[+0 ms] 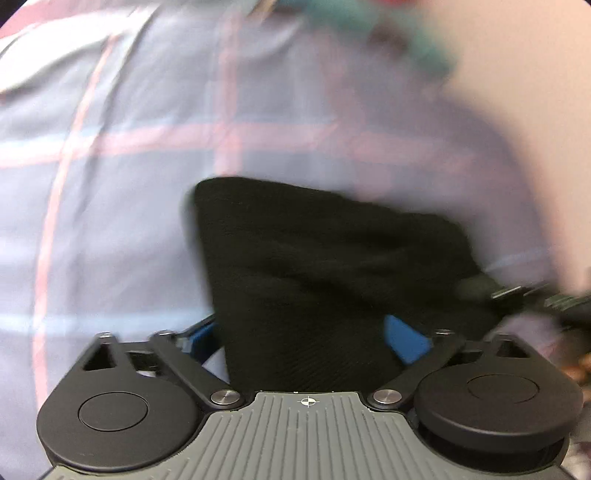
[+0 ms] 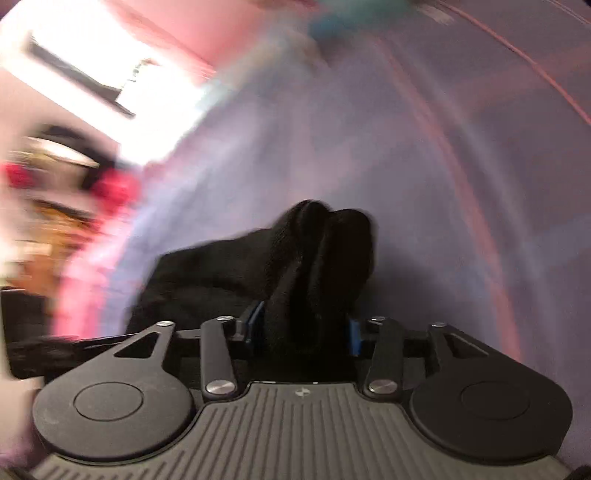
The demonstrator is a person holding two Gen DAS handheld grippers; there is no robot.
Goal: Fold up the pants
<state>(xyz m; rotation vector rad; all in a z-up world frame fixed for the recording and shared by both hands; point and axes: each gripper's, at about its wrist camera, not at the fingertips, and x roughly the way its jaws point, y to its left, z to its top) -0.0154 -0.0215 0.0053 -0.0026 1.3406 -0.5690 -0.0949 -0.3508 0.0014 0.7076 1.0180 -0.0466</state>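
Note:
The black pants (image 1: 325, 258) fill the space between my left gripper's (image 1: 306, 336) blue fingers (image 1: 404, 339) and spread forward over a lilac checked bedsheet (image 1: 129, 166). The left gripper is shut on the cloth. In the right wrist view my right gripper (image 2: 303, 332) is shut on a bunched fold of the same black pants (image 2: 314, 266), which stands up in two ridges between its blue fingers (image 2: 354, 336). Both views are blurred by motion.
The sheet has pink and pale blue lines. A teal thing (image 1: 369, 22) lies at the far edge. The other gripper (image 1: 546, 299) shows at the right of the left wrist view. A bright window (image 2: 110, 70) and red shapes (image 2: 110, 192) are at the left of the right wrist view.

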